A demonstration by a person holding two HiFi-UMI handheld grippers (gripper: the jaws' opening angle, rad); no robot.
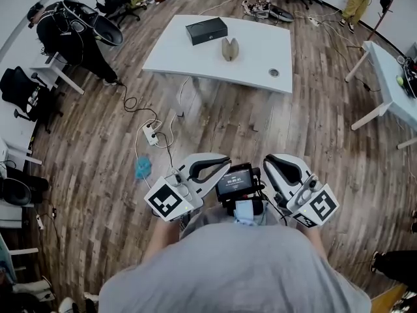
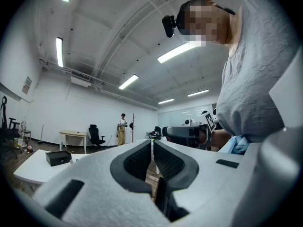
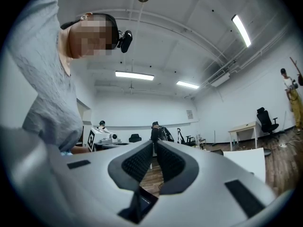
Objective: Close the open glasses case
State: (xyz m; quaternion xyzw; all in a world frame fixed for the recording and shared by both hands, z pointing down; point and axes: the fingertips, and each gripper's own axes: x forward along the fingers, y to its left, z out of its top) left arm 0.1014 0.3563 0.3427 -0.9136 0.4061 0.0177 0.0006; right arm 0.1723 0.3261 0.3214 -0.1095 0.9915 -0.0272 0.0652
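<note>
Holding both tools close against my grey shirt (image 1: pixel 234 266), I see the left gripper (image 1: pixel 225 162) and right gripper (image 1: pixel 268 163) each with jaws pressed together on nothing. The tan clamshell glasses case (image 1: pixel 229 49) sits open on the white table (image 1: pixel 260 44), well apart from them, near a black rectangular box (image 1: pixel 206 30).

No words, brands or numbers can be read.
The small screen (image 1: pixel 235 182) shows pale digits too small to read. Left of the screen, the marker cube (image 1: pixel 164 203) on the left gripper (image 1: pixel 225 162) bears a black-and-white square code. Right of the screen, the cube (image 1: pixel 321 207) on the right gripper (image 1: pixel 270 162) bears another.
</note>
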